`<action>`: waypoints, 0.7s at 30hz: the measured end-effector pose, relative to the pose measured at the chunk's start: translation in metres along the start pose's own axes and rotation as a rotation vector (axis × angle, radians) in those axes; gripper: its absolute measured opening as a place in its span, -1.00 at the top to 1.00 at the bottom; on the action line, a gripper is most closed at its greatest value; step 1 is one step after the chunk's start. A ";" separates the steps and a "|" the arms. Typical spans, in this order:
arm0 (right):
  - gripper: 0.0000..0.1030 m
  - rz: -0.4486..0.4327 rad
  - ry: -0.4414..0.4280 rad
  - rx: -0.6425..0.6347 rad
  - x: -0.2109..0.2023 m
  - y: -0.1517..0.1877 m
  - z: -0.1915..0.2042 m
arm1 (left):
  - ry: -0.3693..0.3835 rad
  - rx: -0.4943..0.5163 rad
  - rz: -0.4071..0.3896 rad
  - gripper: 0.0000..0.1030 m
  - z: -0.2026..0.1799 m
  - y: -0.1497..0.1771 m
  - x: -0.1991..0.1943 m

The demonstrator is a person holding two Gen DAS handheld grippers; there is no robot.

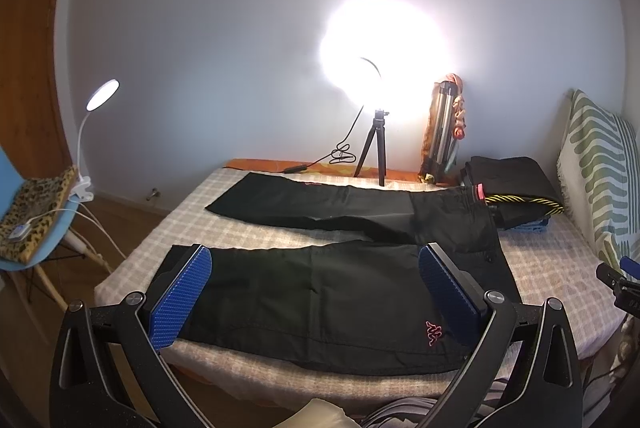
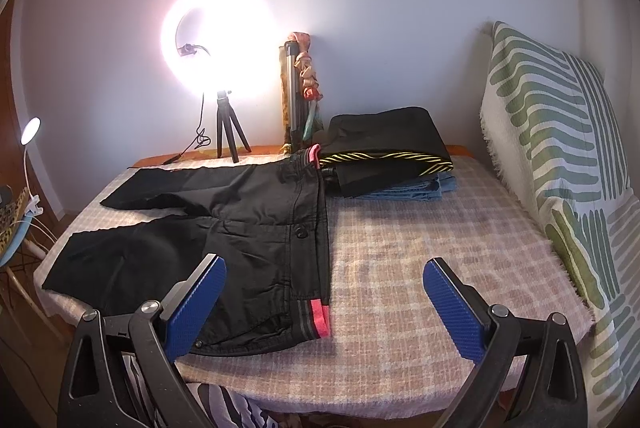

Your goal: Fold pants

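Observation:
Black pants lie flat on a checked bed cover, legs spread apart toward the left, waistband with a pink tab toward the right. A pink logo marks the near leg. My left gripper is open and empty, hovering over the near leg. My right gripper is open and empty above the near end of the waistband. The pants also show in the right wrist view.
A stack of folded clothes lies at the back right of the bed. A ring light on a tripod and a folded tripod stand by the wall. A striped pillow is right, a blue chair left.

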State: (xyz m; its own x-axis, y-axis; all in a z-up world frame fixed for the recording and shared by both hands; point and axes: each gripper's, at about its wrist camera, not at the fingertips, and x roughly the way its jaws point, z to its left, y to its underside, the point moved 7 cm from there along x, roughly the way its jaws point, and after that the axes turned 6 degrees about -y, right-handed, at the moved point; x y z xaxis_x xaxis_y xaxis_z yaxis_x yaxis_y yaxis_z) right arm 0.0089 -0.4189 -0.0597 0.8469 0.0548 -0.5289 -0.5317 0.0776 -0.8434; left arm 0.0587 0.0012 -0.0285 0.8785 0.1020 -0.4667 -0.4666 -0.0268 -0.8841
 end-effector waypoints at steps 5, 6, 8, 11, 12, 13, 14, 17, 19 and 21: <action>-0.95 0.000 0.001 0.000 0.000 0.001 0.000 | 0.002 0.000 0.006 -1.00 -0.001 0.001 0.003; -0.95 -0.001 0.000 -0.001 0.000 0.001 -0.001 | 0.003 0.000 0.006 -1.00 -0.001 0.001 0.003; -0.95 -0.001 0.000 0.000 0.000 0.001 -0.001 | 0.004 0.001 0.006 -1.00 -0.001 0.001 0.003; -0.95 0.000 0.000 0.000 0.000 0.001 -0.001 | 0.003 0.004 0.005 -1.00 -0.002 0.001 0.003; -0.95 0.000 -0.001 0.000 0.001 0.001 -0.001 | 0.003 0.003 0.005 -1.00 -0.002 0.001 0.003; -0.95 0.000 -0.001 0.000 0.001 0.001 0.000 | 0.004 0.003 0.006 -1.00 -0.002 0.002 0.003; -0.95 0.001 -0.001 0.000 0.001 0.002 -0.001 | 0.003 0.003 0.005 -1.00 -0.002 0.002 0.003; -0.95 0.000 -0.002 -0.001 0.001 0.002 -0.001 | 0.001 0.003 0.006 -1.00 -0.002 0.002 0.003; -0.95 0.001 -0.003 -0.002 0.002 0.002 -0.001 | 0.000 0.003 0.008 -1.00 -0.003 0.002 0.004; -0.95 0.003 -0.004 -0.002 0.004 0.001 -0.001 | 0.000 0.004 0.011 -1.00 -0.003 0.002 0.006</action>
State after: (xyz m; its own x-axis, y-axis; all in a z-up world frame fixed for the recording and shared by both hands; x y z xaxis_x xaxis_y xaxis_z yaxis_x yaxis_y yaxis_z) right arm 0.0117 -0.4196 -0.0633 0.8453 0.0588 -0.5311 -0.5343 0.0751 -0.8420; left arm 0.0631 -0.0010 -0.0329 0.8732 0.1019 -0.4766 -0.4768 -0.0238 -0.8787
